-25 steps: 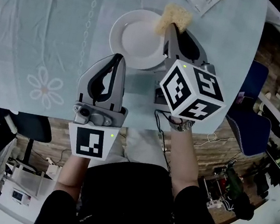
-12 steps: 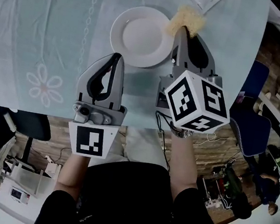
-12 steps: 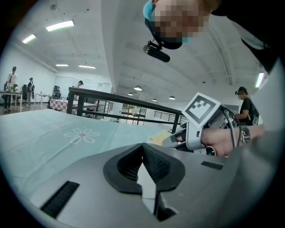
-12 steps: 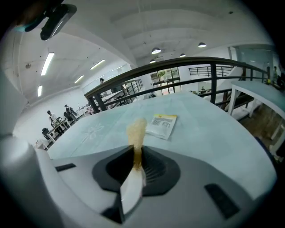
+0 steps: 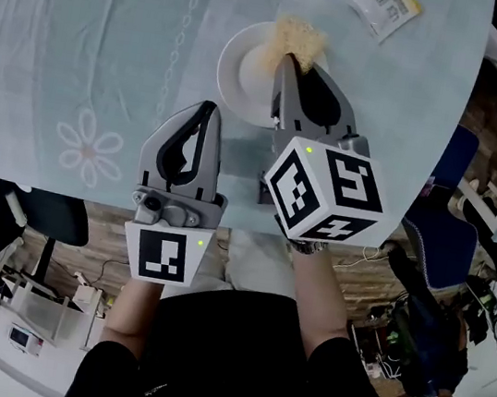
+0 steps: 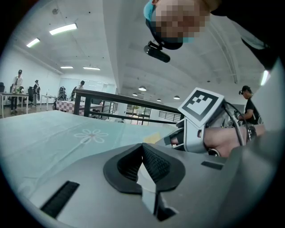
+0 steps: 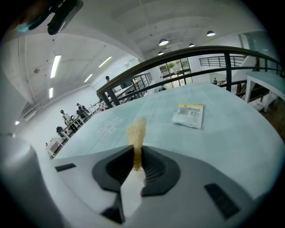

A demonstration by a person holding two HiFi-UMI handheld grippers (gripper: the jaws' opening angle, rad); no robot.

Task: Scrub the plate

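Plate [image 5: 242, 80] white, on pale blue tablecloth [image 5: 86, 46], near table's front edge, partly hidden under right gripper [image 5: 288, 59]. Right gripper jaws clamped narrow on tan scourer [image 5: 297, 38]; scourer sits over plate's far rim. Right gripper view: scourer [image 7: 136, 131] stands up from between jaws. Left gripper [image 5: 209, 106] over cloth just beside plate's near-left rim, not touching it; jaws closed together, nothing between them. Packet [image 5: 383, 3] flat on cloth beyond plate, well apart from it.

right claw [image 5: 290, 57] holding scrubber [image 5: 298, 36] on plate [image 5: 242, 77], left claw [image 5: 209, 106] nearby
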